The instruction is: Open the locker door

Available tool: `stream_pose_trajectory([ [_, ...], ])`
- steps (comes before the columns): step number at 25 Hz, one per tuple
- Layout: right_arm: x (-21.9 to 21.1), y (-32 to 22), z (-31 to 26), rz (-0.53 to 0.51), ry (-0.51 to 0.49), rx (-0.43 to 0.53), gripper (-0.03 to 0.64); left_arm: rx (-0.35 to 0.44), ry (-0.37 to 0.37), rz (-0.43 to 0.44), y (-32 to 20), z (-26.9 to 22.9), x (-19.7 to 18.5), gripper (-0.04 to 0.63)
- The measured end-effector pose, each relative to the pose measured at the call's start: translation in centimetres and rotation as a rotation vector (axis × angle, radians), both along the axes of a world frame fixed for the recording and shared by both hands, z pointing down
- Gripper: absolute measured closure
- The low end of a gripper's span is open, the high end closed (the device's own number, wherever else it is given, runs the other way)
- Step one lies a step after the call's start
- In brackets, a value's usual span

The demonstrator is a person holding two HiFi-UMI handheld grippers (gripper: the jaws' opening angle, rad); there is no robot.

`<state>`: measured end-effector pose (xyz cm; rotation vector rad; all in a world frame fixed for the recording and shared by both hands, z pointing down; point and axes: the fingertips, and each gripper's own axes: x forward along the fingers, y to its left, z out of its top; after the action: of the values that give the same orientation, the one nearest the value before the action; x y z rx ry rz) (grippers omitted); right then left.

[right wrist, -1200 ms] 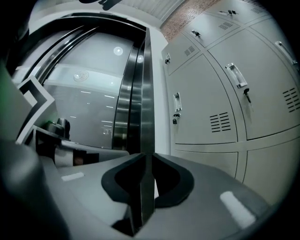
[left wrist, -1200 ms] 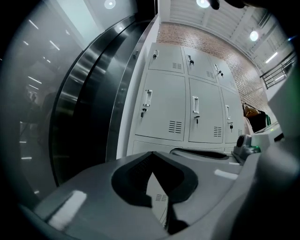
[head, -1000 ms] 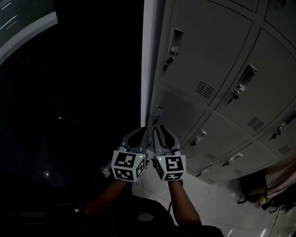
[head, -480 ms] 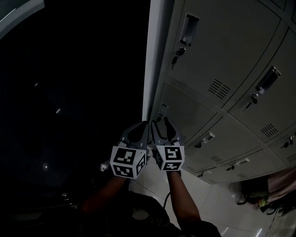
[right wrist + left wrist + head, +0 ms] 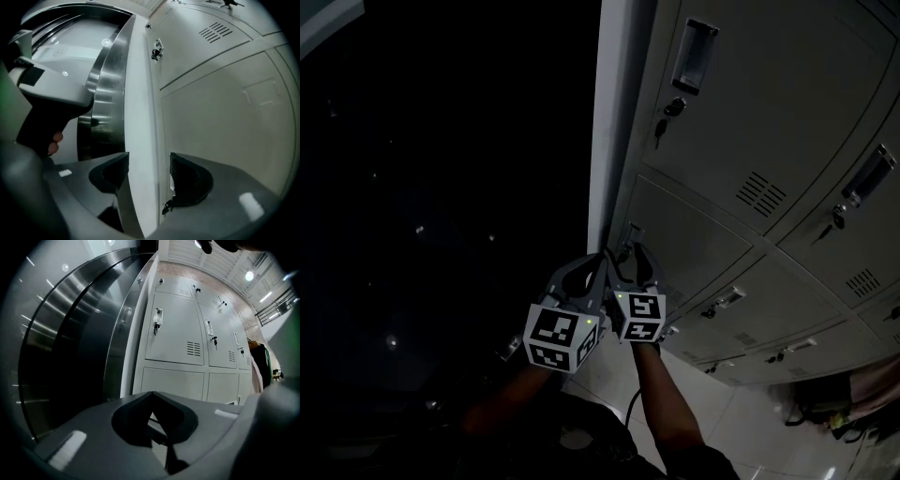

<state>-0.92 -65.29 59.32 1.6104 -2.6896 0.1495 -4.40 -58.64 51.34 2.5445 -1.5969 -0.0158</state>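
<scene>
Grey locker doors fill the right of the head view. My right gripper is up against the left edge of a lower locker door, by its small handle. In the right gripper view its jaws stand apart and are opening; the white locker frame, the door's edge and a small hanging key lie between them, untouched by the pads. My left gripper is close beside it on the left, its jaws shut and holding nothing.
A dark curved metal wall runs along the left of the lockers. Upper locker doors carry handles and keys. Clothing hangs at the far right. Pale floor tiles lie below the grippers.
Both grippers have closed in on the lower door's handle at the lockers' left edge. The head view has swung, so the lockers sit higher and further right.
</scene>
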Motion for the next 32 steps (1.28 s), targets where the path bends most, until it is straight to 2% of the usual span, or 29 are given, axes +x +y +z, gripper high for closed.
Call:
stream_pose_trajectory([
  [8, -0.2, -3.8, 3.3, 0.039, -0.019, -0.031, 0.357, 0.011, 0.003, 0.009, -1.8, 0.9, -0.7, 0.591],
  [20, -0.2, -6.7, 4.2, 0.089, -0.041, -0.023, 0.36, 0.012, 0.003, 0.022, -3.0, 1.6, -1.8, 0.591],
  [27, -0.2, -5.8, 4.2, 0.073, -0.026, -0.054, 0.382, -0.01, 0.003, 0.015, -2.8, 1.8, -2.0, 0.591],
  [32, -0.6, -3.1, 4.4, 0.055, 0.017, -0.071, 0.453, -0.023, 0.014, -0.015, -1.5, 1.0, -2.4, 0.59],
])
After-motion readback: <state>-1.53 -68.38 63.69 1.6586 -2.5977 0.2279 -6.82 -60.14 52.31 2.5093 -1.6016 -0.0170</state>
